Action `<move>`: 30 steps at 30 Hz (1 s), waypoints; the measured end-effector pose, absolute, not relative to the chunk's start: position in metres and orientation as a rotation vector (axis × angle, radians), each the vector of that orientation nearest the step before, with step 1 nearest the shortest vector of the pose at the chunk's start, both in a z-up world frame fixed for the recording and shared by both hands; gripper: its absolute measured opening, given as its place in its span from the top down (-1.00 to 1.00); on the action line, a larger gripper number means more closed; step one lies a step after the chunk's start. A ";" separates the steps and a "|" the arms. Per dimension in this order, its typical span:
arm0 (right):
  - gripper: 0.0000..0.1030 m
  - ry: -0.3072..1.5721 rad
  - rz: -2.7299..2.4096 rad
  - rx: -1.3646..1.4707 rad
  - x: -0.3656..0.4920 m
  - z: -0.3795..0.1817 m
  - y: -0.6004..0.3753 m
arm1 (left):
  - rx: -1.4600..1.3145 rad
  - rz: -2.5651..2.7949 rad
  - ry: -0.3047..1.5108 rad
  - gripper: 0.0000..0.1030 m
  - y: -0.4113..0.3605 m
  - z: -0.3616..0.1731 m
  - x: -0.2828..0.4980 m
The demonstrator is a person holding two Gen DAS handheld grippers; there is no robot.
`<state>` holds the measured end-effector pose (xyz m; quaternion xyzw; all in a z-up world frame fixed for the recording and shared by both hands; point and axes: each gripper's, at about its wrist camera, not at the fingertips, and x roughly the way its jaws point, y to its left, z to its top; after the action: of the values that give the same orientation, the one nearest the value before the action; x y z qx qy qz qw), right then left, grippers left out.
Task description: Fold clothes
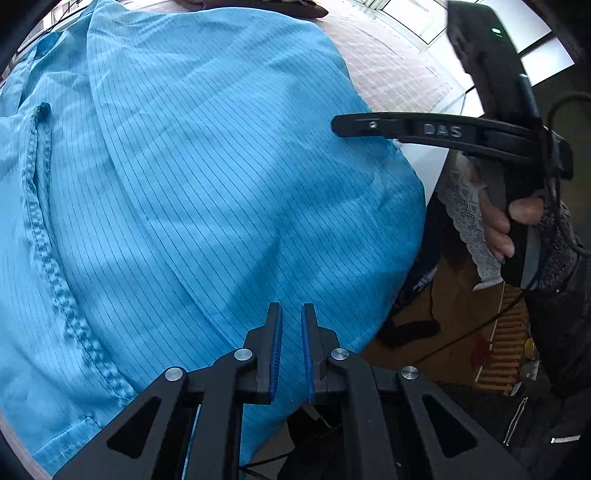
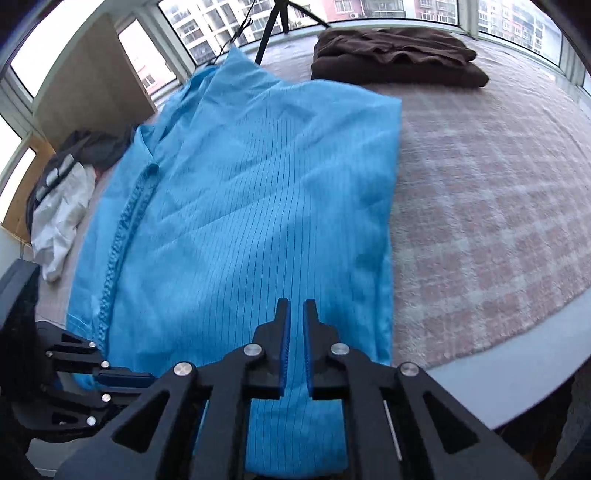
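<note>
A blue pinstriped garment (image 1: 221, 166) (image 2: 258, 203) lies spread on a pink checked blanket (image 2: 498, 221), its zipper (image 2: 125, 229) running along its left side. The near hem hangs over the surface's edge. My left gripper (image 1: 291, 306) is shut on the garment's near left corner, and the cloth ends in a point between its pads. The right wrist view shows the same gripper (image 2: 147, 376) at lower left. My right gripper (image 2: 296, 302) is shut over the near hem, with no cloth visibly pinched. From the left wrist view the right gripper (image 1: 334, 125) reaches in above the garment's right edge.
A folded brown garment (image 2: 399, 55) sits at the far end of the blanket. A heap of white and dark clothes (image 2: 62, 195) lies at the left. A tripod (image 2: 273, 22) stands by the windows. A person's hand (image 1: 498, 229) grips the right gripper's handle. The surface's pale edge (image 2: 517, 369) curves nearby.
</note>
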<state>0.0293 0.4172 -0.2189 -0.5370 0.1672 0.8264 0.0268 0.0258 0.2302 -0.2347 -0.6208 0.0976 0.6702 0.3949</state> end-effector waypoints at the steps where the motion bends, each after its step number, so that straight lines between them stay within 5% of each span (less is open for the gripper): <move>1: 0.92 0.518 2.533 -1.667 0.026 -0.219 0.422 | -1.577 1.709 0.248 0.81 0.227 -0.234 0.027; 9: 0.84 0.620 2.515 -1.502 0.105 -0.189 0.460 | -1.536 1.919 0.239 0.81 0.148 -0.203 0.061; 16: 0.54 0.727 2.479 -1.538 0.180 -0.202 0.462 | -1.481 1.988 0.135 0.81 0.107 -0.183 0.108; 18: 0.36 0.705 2.489 -1.556 0.179 -0.200 0.457 | -1.478 1.989 0.108 0.81 0.105 -0.184 0.121; 30: 0.35 0.333 2.657 -1.801 0.106 -0.214 0.396 | -1.528 2.034 -0.097 0.81 0.120 -0.199 0.158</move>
<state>0.1060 0.3958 -0.2144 -0.5575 0.1031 0.8226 -0.0425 0.1580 0.1203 -0.1987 -0.5736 -0.0364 0.7639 0.2934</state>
